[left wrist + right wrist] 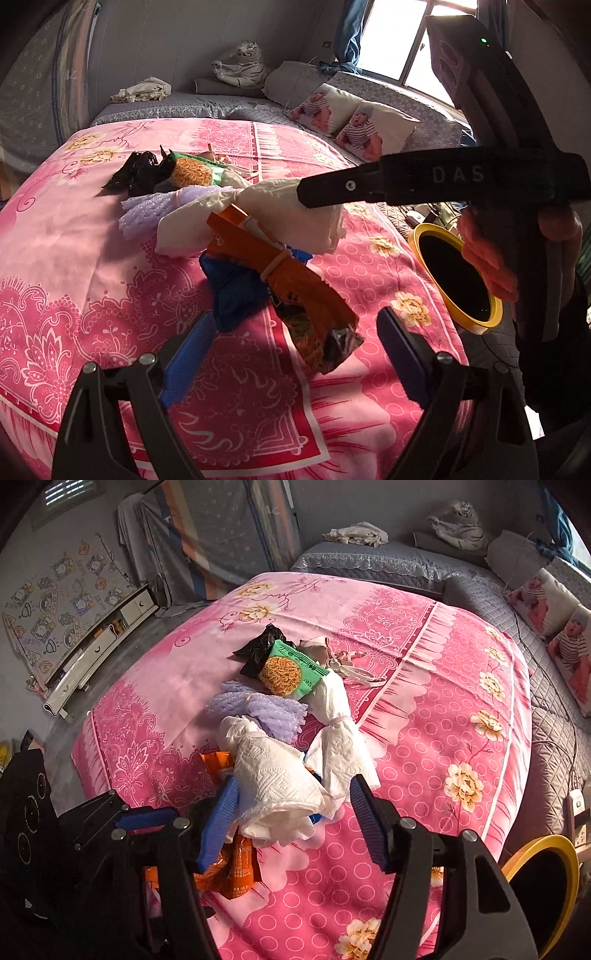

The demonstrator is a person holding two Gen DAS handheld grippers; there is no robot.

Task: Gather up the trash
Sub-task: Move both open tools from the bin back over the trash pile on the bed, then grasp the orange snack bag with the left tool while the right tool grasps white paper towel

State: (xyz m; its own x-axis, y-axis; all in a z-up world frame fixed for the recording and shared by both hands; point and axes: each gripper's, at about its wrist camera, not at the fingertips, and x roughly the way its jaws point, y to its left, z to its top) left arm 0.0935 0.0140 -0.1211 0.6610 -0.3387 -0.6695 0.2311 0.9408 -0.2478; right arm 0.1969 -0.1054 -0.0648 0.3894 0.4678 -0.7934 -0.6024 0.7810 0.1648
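Embossed letters "DAS" stand on the black finger of the right gripper (458, 177), at centre right of the left wrist view. Print on the green noodle packet (291, 672) and the orange wrapper (242, 867), centre and lower left of the right wrist view, is too small to read.
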